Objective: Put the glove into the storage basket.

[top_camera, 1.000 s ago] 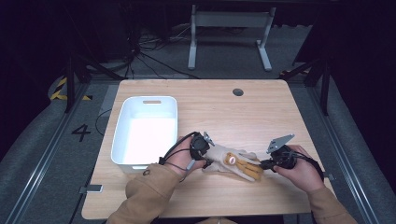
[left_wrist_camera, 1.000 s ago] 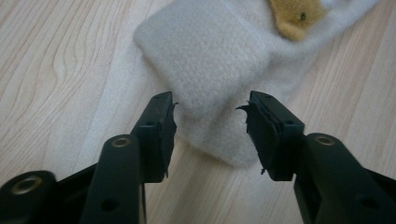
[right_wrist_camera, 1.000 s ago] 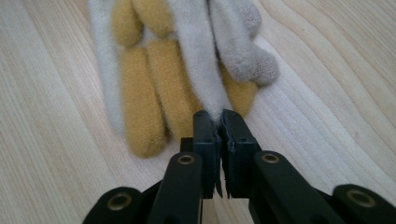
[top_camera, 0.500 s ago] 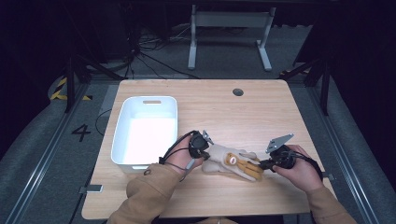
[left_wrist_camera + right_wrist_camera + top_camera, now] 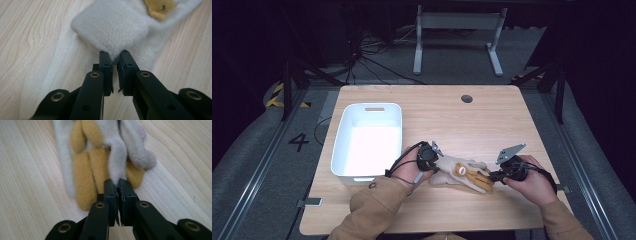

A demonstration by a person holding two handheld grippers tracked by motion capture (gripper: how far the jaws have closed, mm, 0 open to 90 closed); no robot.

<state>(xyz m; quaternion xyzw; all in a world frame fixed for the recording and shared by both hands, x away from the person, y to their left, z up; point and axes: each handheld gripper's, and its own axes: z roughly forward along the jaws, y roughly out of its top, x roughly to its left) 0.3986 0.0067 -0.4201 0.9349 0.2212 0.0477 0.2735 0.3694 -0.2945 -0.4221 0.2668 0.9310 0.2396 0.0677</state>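
Nearest me, my left gripper has its fingers clamped on a thin pinch of the folded cream cuff of the glove, which lies flat on the tabletop between my two hands. My right gripper has its fingers closed on the tip of one cream glove finger, with mustard-yellow pads fanned beside it. Both bites look shallow to me, so I judge the main risk is the fleece sliding out if I pull the two ends apart or lift unevenly. A tug from the right could stretch that single finger and leave the glove twisted, not flat. Farther off to the left sits the white bin, close beside my left hand; swinging the glove that way, I could snag the trailing end on its rim
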